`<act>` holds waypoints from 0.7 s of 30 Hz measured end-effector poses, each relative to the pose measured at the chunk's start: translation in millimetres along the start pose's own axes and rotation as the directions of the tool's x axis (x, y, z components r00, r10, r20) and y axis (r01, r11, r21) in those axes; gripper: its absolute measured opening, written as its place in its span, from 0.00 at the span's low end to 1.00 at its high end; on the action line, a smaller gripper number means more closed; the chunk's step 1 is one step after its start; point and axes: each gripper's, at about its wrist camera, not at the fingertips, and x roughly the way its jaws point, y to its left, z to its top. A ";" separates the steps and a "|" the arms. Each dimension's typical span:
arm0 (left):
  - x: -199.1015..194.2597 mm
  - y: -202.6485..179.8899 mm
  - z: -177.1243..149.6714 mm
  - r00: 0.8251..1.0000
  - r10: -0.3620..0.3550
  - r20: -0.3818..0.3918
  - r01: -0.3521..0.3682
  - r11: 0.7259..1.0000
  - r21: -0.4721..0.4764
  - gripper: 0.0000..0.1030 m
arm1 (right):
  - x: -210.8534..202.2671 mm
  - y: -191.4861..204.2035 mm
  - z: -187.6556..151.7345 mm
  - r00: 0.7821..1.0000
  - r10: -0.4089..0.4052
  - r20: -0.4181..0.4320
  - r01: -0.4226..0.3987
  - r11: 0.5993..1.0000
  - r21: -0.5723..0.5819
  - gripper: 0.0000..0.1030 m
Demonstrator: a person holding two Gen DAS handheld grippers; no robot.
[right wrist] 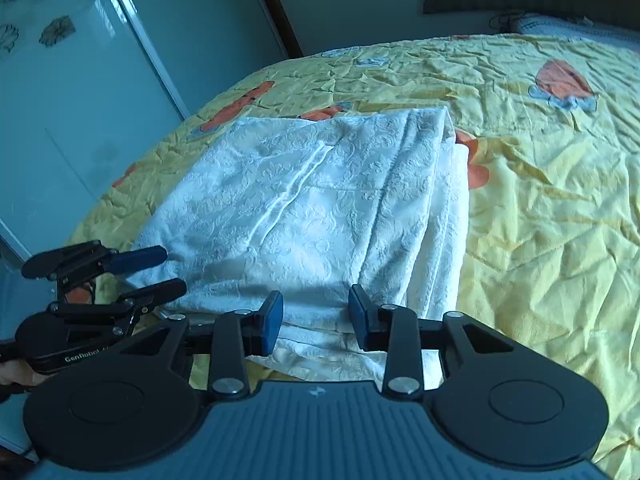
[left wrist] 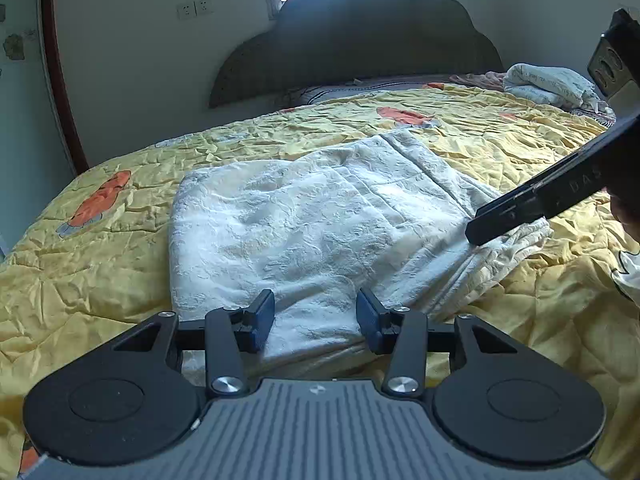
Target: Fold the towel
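A white embossed towel [left wrist: 304, 224] lies folded on the yellow bedspread [left wrist: 100, 280], with loose layers bunched along its right edge. My left gripper [left wrist: 316, 320] is open over the towel's near edge, and cloth shows between its blue pads [left wrist: 262, 318] without being pinched. In the right wrist view the towel [right wrist: 320, 208] fills the middle. My right gripper [right wrist: 316, 318] is open above its near edge, where several layers stack up. The left gripper [right wrist: 176, 270] sits at the towel's near left corner, jaws apart. The right gripper [left wrist: 480, 228] reaches in over the towel's right edge.
A dark headboard [left wrist: 360, 40] stands at the far end of the bed. A pile of folded cloth [left wrist: 548, 84] rests at the far right. Glass wardrobe doors [right wrist: 80, 100] run along the bed's left side. Orange prints dot the bedspread [right wrist: 540, 200]. A hand [right wrist: 12, 374] holds the left gripper.
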 end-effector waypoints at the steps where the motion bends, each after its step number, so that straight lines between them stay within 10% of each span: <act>1: -0.8 0.4 2.2 1.000 0.002 -0.001 -0.002 1.000 -0.008 0.52 | -2.6 2.8 1.4 1.000 -0.011 0.005 0.011 1.000 -0.006 0.34; 5: -32.3 18.0 20.8 0.998 -0.044 0.052 0.050 0.992 -0.119 0.53 | -35.5 -10.9 16.8 0.990 -0.011 0.139 -0.008 0.991 0.135 0.35; 9: -21.0 33.4 71.3 0.990 0.003 0.139 0.013 0.994 -0.110 0.73 | -39.4 -43.5 62.0 0.958 0.002 0.287 -0.098 0.941 0.322 0.75; 16: 111.5 54.4 117.2 0.994 -0.013 -0.110 -0.006 0.985 -0.171 0.60 | 35.6 -83.3 105.0 0.936 0.179 0.302 -0.334 0.723 0.605 0.75; 21: 138.8 70.8 86.9 0.992 -0.038 -0.123 0.006 0.967 -0.254 0.61 | 72.7 -100.8 70.6 0.971 0.146 0.188 -0.234 0.715 0.659 0.62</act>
